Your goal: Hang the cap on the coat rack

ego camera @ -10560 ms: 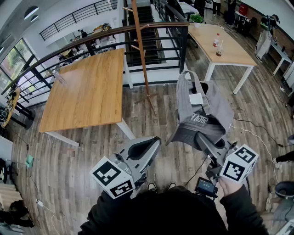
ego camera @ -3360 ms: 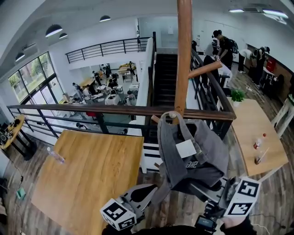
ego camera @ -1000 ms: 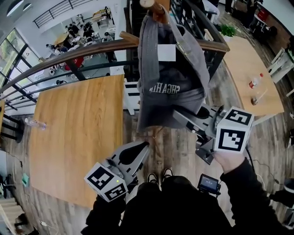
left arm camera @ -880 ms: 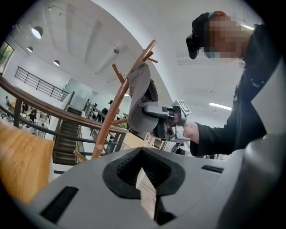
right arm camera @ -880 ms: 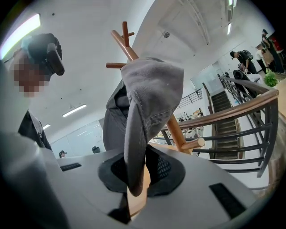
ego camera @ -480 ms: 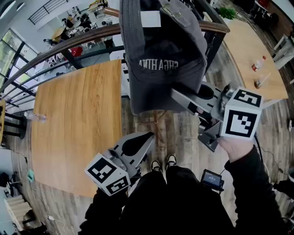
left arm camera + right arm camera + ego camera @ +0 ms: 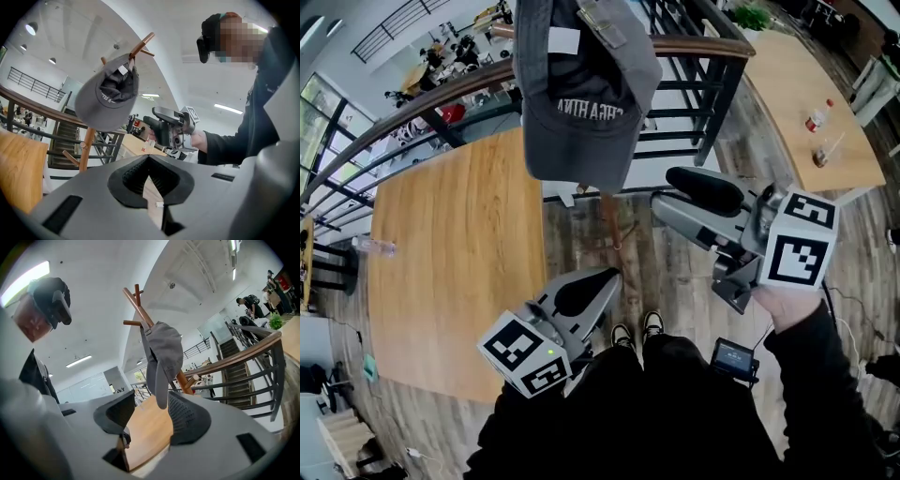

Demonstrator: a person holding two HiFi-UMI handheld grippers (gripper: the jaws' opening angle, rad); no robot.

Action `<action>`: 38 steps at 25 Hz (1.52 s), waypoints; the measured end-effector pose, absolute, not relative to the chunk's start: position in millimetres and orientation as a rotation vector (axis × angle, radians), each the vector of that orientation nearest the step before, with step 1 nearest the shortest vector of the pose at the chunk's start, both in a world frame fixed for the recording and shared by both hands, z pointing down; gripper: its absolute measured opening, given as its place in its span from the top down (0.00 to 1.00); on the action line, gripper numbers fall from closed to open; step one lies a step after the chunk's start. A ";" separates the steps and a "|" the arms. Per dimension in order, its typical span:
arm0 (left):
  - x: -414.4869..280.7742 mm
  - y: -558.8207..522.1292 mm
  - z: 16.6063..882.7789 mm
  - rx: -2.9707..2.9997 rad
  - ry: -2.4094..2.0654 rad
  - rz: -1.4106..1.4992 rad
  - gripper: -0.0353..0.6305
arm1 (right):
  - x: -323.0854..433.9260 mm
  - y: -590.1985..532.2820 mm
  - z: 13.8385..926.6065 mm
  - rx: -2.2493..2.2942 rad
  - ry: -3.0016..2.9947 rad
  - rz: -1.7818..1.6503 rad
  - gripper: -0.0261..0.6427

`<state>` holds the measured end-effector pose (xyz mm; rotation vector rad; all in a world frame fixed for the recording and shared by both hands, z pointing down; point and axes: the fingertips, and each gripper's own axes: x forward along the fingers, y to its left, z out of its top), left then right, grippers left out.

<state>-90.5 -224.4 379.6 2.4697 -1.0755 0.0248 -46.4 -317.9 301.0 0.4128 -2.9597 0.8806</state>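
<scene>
Starting left: wooden table, well apart from everything else. Next up, left gripper low, just above the shoes, jaws together on nothing. Top middle: grey cap hanging off a peg of the coat rack, brim pointing down, free of both grippers. Over right, right gripper near the brim, jaws just been opening, now standing apart. Brim lined up between them, but not touching either pad.
</scene>
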 end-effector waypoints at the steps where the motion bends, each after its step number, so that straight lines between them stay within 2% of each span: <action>1: -88.4 -225.2 379.4 2.474 -1.068 0.027 0.94 | -41.4 -317.7 302.6 0.422 -2.957 0.889 0.64; 10: -83.3 -230.3 376.6 2.502 -1.042 0.050 0.94 | -6.1 -307.4 314.4 0.501 -2.932 0.896 0.56; 20: -67.9 -228.2 362.3 2.553 -0.986 0.048 0.94 | 11.7 -267.4 326.2 0.475 -2.854 0.798 0.56; 22: -65.2 -227.8 357.8 2.576 -0.968 0.042 0.94 | 12.6 -259.6 325.2 0.461 -2.860 0.776 0.60; 23: -63.8 -227.6 356.3 2.585 -0.960 0.039 0.94 | 13.4 -256.2 325.1 0.455 -2.864 0.763 0.65; 26: -59.3 -225.6 354.6 2.602 -0.944 0.039 0.94 | 17.7 -247.8 326.3 0.454 -2.874 0.742 0.91; 38: -52.9 -222.5 345.4 2.655 -0.873 0.025 0.94 | 16.6 -229.9 330.5 0.504 -2.888 0.775 0.93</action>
